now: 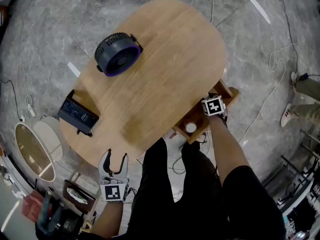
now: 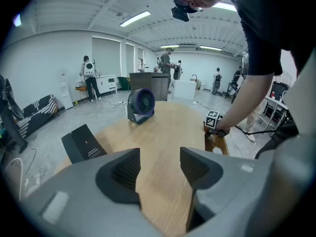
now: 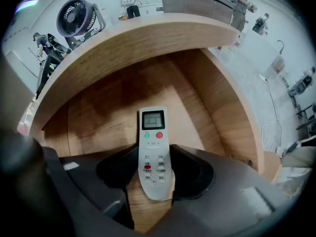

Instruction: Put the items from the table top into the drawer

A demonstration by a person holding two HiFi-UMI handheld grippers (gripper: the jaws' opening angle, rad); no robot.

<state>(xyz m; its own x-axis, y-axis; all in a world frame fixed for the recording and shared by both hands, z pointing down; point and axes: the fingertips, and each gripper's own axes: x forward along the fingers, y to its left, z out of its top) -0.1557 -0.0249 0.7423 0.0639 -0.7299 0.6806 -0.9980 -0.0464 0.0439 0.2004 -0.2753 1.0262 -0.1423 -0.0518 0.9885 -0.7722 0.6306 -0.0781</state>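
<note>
Grey marbled flooring strewn with loose cables surrounds a pale oval wooden desk (image 1: 165, 59). Its wooden drawer (image 1: 186, 135) stands pulled out at the right edge, below the top. The right gripper (image 3: 153, 168) points down into that drawer. Its dark fingers (image 3: 190, 169) are clamped on the lower half of a slim white remote control with a small screen and red and green buttons (image 3: 153, 127), screen end toward the drawer's bare floor. Whether the remote touches the wood I cannot tell. A small white round thing (image 1: 191, 127) lies in the drawer, just beside the gripper in the head view.

The left gripper (image 1: 115, 160) hangs at the desk's near edge, its fingers (image 2: 123, 174) spread apart with nothing between them — only desk top beyond. Two items sit on the desk, well apart: a round black fan with a purple rim (image 1: 118, 53) toward the far end, and a flat black rectangular box (image 1: 77, 115) at the left edge.

The step in hand looks like setting the remote down in the drawer. The next move probably calls for lowering it until it rests, spreading the fingers, and lifting straight clear so the remote is not dragged along. The idle left gripper is nearer the box — a fair candidate for the next pick.
</note>
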